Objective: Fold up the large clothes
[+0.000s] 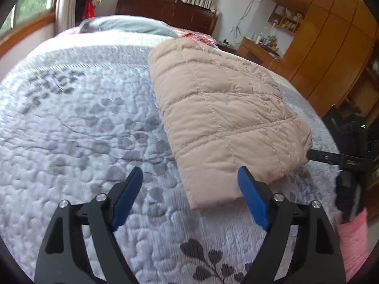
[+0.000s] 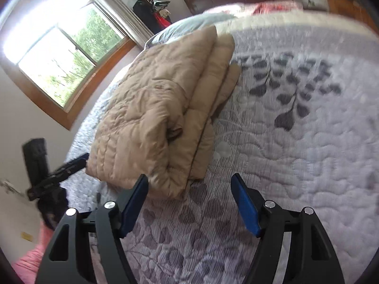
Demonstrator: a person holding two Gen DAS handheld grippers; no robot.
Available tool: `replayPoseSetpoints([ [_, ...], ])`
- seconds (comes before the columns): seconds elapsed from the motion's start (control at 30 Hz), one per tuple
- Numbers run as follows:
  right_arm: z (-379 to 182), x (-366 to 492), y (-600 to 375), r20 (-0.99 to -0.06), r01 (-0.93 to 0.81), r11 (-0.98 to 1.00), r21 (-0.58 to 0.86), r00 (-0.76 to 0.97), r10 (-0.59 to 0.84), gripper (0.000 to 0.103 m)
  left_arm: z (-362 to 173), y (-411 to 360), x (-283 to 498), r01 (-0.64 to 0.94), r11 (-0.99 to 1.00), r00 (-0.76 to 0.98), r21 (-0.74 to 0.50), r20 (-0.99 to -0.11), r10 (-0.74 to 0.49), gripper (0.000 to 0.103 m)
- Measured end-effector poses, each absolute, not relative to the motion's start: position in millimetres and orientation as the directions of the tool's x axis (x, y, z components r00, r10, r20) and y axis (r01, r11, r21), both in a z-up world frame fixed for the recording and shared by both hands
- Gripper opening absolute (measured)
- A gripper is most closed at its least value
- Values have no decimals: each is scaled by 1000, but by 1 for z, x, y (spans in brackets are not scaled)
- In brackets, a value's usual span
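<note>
We see the bedspread (image 1: pixel 83 118) filling the bed, and the folded beige quilted jacket (image 1: pixel 225 108) lies flat on it. Our left gripper (image 1: pixel 189 196) hangs released just beside its near edge; our right gripper (image 2: pixel 189 201) is released too, nothing between the pads.

Matt quilted beige cloth jacket (image 1: pixel 220 108), stitched textured bedspread (image 1: pixel 83 123), glossy wooden wardrobe (image 1: pixel 331 35), matt black claw (image 1: pixel 189 194)
</note>
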State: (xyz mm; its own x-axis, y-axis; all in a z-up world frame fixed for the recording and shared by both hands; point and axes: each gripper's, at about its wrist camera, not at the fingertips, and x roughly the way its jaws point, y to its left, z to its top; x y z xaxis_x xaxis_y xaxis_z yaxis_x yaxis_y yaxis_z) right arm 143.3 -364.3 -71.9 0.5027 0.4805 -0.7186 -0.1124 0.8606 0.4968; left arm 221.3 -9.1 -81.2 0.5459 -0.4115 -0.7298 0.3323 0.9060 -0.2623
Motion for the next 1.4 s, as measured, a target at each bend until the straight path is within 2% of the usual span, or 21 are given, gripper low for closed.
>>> replayPoseSetpoints([
  [0.1, -55, 123, -349, -749, -97, 916, 389, 546, 376, 94, -71, -9, 204, 298, 929, 577, -221, -733, -359, 90],
  [0.2, -45, 105, -333, -761, -91, 948, 304, 576, 299, 99, -63, -8, 187, 262, 948, 609, -182, -730, -309, 92],
  [0.63, -16, 62, -301, -763, -26, 985, 171, 629, 149, 99, -34, -8, 139, 147, 987, 688, -68, -710, -151, 97],
  [0.93, -10, 39, -294, -762, 15, 988, 152, 638, 108, 99, -19, -13, 107, 117, 993, 718, 7, -692, -80, 97],
  [1.4, 2, 7, -286, -754, 36, 989, 141, 651, 84, 99, -2, -15, 66, 124, 991, 758, 41, -649, -68, 97],
])
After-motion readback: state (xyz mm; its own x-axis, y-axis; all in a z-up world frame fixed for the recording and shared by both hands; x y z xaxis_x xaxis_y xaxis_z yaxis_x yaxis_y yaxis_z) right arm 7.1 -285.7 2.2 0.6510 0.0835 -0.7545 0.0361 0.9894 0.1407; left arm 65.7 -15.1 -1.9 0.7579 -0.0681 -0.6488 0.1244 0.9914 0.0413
